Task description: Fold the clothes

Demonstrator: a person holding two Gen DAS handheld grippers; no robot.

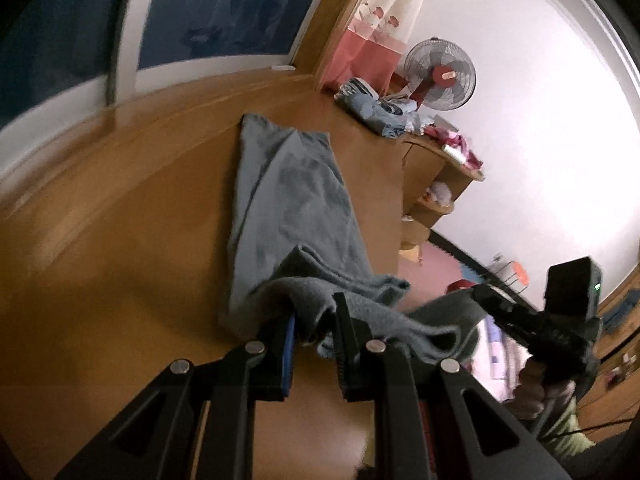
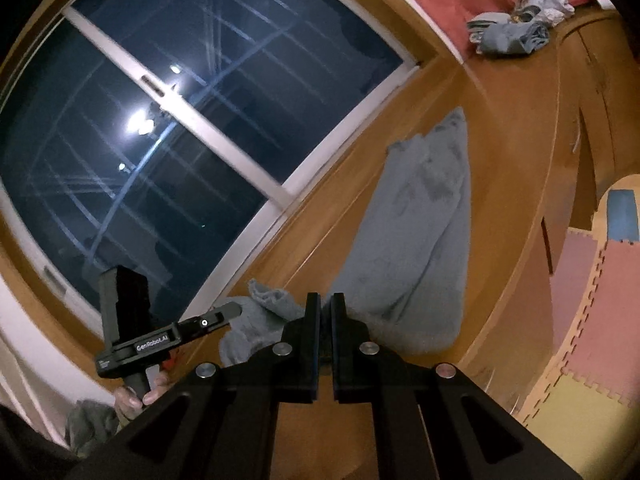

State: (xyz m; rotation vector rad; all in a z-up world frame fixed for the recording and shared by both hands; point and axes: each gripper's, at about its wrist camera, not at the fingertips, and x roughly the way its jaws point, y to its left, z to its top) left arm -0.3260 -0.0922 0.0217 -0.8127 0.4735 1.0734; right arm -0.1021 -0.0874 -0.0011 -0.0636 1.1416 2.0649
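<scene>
- Far left you've got the big dark window (image 2: 160, 140), white frame, with some light glare bouncing off the glass.
- Your left gripper (image 1: 316, 316) sits at the near end of the table with its jaws a little way apart. The near hem of the grey-blue garment (image 1: 288, 200) is bunched up between them and drapes over both fingertips. Cloth is touching both fingers, but you can't really tell if it's pinched tight or just hanging there.
- From the right wrist view, that left gripper (image 2: 232, 312) pokes in from the left, your hand wrapped round its handle down low, tip right against the crumpled edge of the garment.
- The garment itself runs lengthwise down the middle of the wooden table (image 1: 120, 260). The far part lies pretty flat with a few wrinkles, the near end is lifted and rumpled.
- Your right gripper (image 2: 326, 312) is squeezed to a thin slit, and the garment's near edge (image 2: 420, 232) goes right into that slit, so it's clamped on cloth.
- Over at the far right corner of the table there's a messy clothes pile (image 1: 380, 108), well apart from the garment, with a red standing fan (image 1: 440, 74) just behind it.
- Right of the table, foam floor mats (image 2: 580, 320) in pink, yellow and blue.
</scene>
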